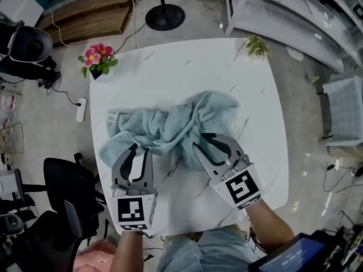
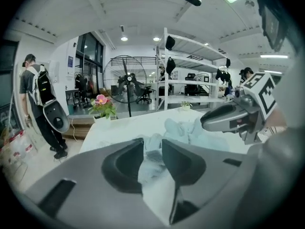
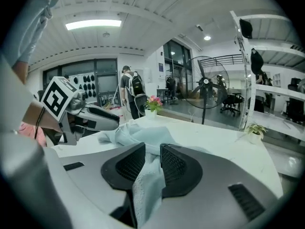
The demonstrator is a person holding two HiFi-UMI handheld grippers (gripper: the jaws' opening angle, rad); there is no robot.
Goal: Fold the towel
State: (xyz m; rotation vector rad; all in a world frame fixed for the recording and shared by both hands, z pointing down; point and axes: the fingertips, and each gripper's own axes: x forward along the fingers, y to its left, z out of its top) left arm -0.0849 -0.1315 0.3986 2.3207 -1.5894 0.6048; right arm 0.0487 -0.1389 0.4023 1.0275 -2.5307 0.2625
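Note:
A light blue towel (image 1: 170, 123) lies crumpled in a heap on the white marble table (image 1: 187, 67). My left gripper (image 1: 142, 148) rests at the heap's near left edge, jaws apart, with a fold of towel (image 2: 190, 130) lying loose between them. At the near right edge my right gripper (image 1: 200, 141) also stands open, and a strip of cloth (image 3: 133, 132) hangs in the gap between its ribbed pads (image 3: 174, 163). From the left gripper (image 2: 152, 149) view the right gripper (image 2: 224, 120) shows off to the right. The right gripper (image 3: 152, 159) view has the left gripper (image 3: 95, 116) on its left side.
A pot of pink flowers (image 1: 97, 60) stands at the table's far left corner, a small green plant (image 1: 258, 46) at the far right. A black chair (image 1: 62, 191) sits left of the table and a round stand base (image 1: 164, 17) beyond it. A person with a backpack (image 2: 35, 104) stands far off.

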